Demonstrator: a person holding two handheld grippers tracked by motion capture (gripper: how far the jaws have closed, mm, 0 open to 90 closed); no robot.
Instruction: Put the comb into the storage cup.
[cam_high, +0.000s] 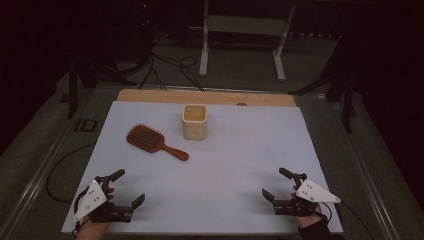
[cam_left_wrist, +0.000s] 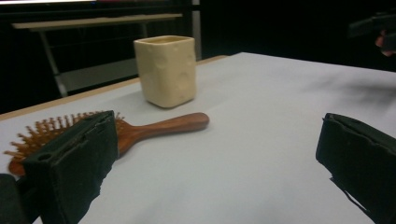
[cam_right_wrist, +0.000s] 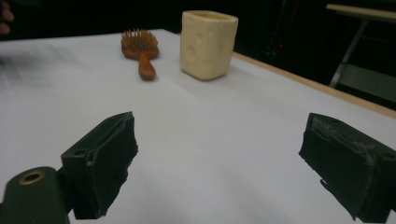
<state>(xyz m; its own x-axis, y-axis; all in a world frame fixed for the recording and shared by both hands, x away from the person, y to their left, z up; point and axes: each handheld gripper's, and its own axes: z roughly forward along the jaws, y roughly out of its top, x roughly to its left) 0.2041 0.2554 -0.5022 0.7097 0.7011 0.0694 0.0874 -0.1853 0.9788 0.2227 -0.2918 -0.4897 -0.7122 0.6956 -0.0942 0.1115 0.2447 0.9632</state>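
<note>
The wooden hairbrush (cam_high: 154, 140) lies flat on the desk (cam_high: 225, 175), just beside the cream cup (cam_high: 195, 122), on its left and a little nearer to the person. It has a brown oval head with bristles up, and its handle points toward the right claw. The cup stands upright; its inside cannot be seen. The left claw (cam_high: 131, 187) and the right claw (cam_high: 273, 183), both well apart from the cup, are wide open and hold nothing.

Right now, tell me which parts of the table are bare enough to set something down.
Free: the wide white stretch between the left gripper and right gripper, up to the hairbrush and cream cup; also everything right of the cup to the table's right edge. Crowded: the far-left middle, where brush and cup sit close together.
</note>
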